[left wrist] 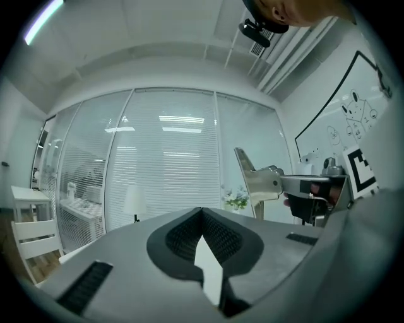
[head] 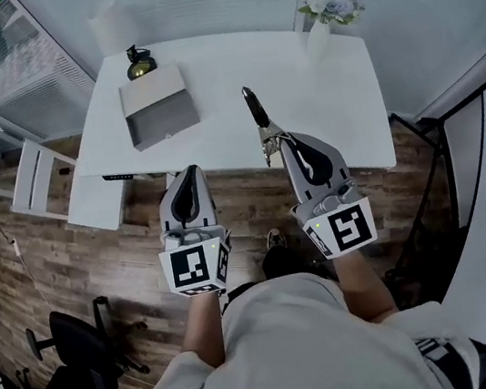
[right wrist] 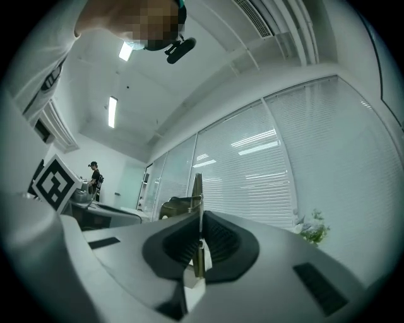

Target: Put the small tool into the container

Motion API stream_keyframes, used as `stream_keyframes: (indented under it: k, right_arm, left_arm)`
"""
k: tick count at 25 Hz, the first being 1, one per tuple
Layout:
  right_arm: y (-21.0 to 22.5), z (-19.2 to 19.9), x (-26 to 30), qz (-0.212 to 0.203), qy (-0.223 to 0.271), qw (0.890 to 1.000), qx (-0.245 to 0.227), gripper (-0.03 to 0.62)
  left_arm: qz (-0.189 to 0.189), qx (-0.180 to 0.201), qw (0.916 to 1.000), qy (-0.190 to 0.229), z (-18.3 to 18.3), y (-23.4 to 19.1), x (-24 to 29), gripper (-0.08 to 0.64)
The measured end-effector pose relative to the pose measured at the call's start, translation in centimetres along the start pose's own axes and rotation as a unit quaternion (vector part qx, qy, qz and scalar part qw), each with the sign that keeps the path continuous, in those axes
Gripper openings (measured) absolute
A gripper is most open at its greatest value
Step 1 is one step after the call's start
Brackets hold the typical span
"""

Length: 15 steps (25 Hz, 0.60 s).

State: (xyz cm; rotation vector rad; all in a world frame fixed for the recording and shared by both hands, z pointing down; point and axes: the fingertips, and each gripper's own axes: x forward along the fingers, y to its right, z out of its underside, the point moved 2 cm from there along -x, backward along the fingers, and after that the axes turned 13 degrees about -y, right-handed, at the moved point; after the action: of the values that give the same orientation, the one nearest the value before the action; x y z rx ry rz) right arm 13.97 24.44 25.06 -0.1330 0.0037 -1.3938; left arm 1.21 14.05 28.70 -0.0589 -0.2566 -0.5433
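View from above of a wood-plank floor (head: 96, 250) with a white table (head: 233, 80) standing on it. A person in a light shirt (head: 286, 339) stands at the table's near edge with a two-jaw gripper in each hand. A black office chair (head: 69, 366) stands on the floor at the lower left, and a white chair (head: 36, 173) stands just off the table's left edge.

The left gripper (head: 191, 172) is over the floor just short of the table's near edge, left of the middle. In the left gripper view its jaws (left wrist: 202, 211) are closed tip to tip with nothing between them.

The right gripper (head: 285, 140) reaches over the near edge, right of the middle. It is clamped on the metal end of the small tool (head: 257, 113), so the tool is held in the air, not resting on the table. The tool's black handle points toward the far edge. The right gripper view shows the jaws (right wrist: 200, 217) pressed on a thin metal blade of the tool (right wrist: 197, 189).

The container (head: 160, 110), a grey open box, lies near the table's left edge, well apart from the tool. A small dark bottle-like object (head: 139, 65) stands just behind it. A vase of pale flowers (head: 325, 23) stands in the far right corner.
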Motion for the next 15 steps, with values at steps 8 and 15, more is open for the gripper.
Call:
stream_keyframes:
  k: [8,15]
  right_arm:
    - [4.2,1.2,6.4,-0.054,-0.01,0.998,-0.001,0.026]
    - [2.9,1.3,12.3,-0.101,0.003,0.995,-0.024,0.026]
  left_arm:
    - [-0.038,-0.012,0.9987,-0.033,0.4,-0.8,5.8,0.021]
    - [-0.082,-0.029,0.9951,-0.047,1.4,-5.5,8.0,0.021]
